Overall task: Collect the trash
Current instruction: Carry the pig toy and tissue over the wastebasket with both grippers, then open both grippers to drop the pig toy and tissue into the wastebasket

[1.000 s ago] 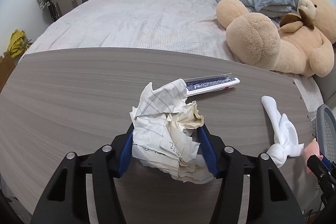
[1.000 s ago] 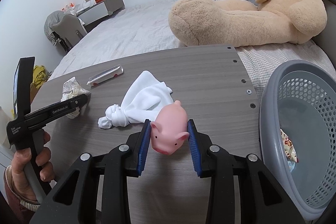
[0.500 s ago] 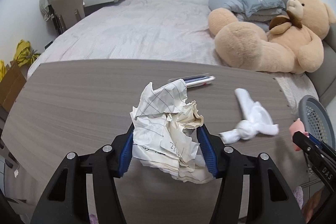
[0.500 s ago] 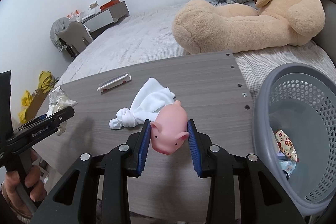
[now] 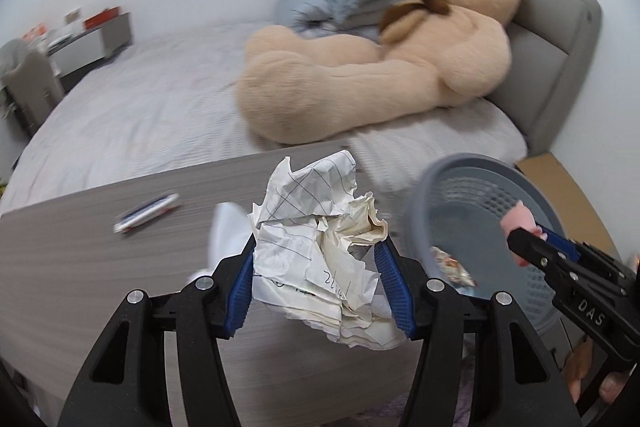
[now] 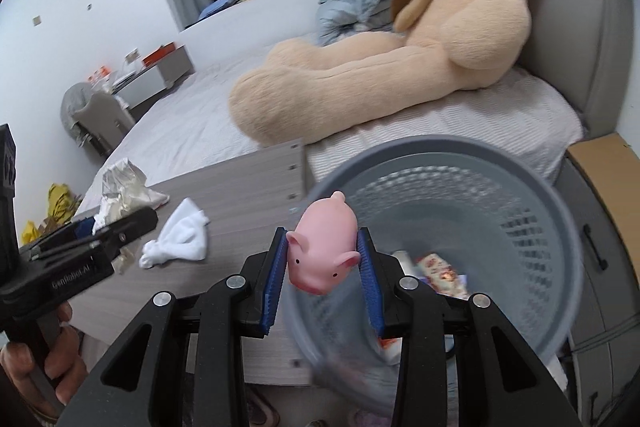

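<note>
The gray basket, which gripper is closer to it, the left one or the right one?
Right. The right gripper, holding the pink pig, is over the basket opening. The left gripper, holding crumpled paper, is beside it, over the table.

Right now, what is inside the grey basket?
In the grey basket lies a patterned wrapper on the bottom. The pink pig toy and right gripper cover part of the bottom.

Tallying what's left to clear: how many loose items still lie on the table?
2: a knotted white cloth near the table's middle, and a slim blue-and-white box farther toward its left end. The held crumpled paper may hide more.
</note>
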`<state>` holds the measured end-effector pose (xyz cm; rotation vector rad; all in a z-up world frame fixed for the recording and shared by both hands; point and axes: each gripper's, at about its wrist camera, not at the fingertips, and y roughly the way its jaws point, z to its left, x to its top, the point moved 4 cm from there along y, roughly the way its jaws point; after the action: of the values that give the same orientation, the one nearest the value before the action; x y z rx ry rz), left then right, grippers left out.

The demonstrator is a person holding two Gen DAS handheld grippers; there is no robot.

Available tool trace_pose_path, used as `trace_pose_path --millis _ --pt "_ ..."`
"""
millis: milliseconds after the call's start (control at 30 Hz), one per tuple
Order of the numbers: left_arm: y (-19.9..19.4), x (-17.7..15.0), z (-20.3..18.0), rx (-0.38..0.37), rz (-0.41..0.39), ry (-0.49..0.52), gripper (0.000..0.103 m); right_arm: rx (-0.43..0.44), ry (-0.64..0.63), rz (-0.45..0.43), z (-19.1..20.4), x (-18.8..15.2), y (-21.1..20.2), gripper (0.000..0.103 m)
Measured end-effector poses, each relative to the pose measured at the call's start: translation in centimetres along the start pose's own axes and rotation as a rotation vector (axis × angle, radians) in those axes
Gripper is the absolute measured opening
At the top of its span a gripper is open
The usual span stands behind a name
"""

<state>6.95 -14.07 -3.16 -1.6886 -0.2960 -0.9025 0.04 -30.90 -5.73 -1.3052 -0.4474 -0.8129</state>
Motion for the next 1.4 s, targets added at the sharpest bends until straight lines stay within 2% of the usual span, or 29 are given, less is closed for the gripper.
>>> trace_pose_path --millis 167,300,433,633,900,933,1000,1033,1067,1133,1400 --pt "2.4 0.7 -5.7 -0.089 0.035 0.080 0.055 -0.047 0.064 -0.011 -4.6 0.4 -0.8 0.034" --pt "4.6 0.6 -9.1 -0.113 0.072 0.142 0.055 -0.067 0.112 -0.011 -7.4 0.3 -0.7 0.034" --pt "5.9 0.5 -10.9 -0.122 0.096 0.171 0.055 -0.086 0.157 -0.003 -9.9 -0.4 -0.2 0.034" --pt "7.3 0.3 -11.9 -0.126 0.125 0.182 0.057 -0.087 0.190 0.024 -11.9 -1.3 0.6 0.034" --pt "7.6 0.3 -13.2 -0.137 0.121 0.200 0.059 -0.089 0.192 0.023 -12.7 -1.4 0.9 0.034" --pt "7.5 0.3 -13.4 -0.139 0.118 0.199 0.059 -0.091 0.195 0.021 -12.8 -1.3 0.9 0.035" --pt "7.4 0.4 -13.5 -0.145 0.112 0.198 0.067 -0.094 0.204 0.021 -13.1 -1.3 0.9 0.038" --pt "7.3 0.4 -13.6 -0.149 0.108 0.197 0.069 -0.090 0.209 0.018 -13.3 -1.3 0.8 0.043" --pt "7.2 0.4 -13.7 -0.149 0.105 0.198 0.071 -0.091 0.210 0.015 -13.4 -1.2 0.7 0.054" --pt "7.1 0.4 -13.6 -0.143 0.101 0.199 0.073 -0.106 0.213 -0.010 -13.5 -1.2 0.2 0.061" --pt "6.6 0.5 -13.1 -0.133 0.096 0.181 0.080 -0.109 0.213 -0.006 -13.5 -1.2 0.2 0.061"
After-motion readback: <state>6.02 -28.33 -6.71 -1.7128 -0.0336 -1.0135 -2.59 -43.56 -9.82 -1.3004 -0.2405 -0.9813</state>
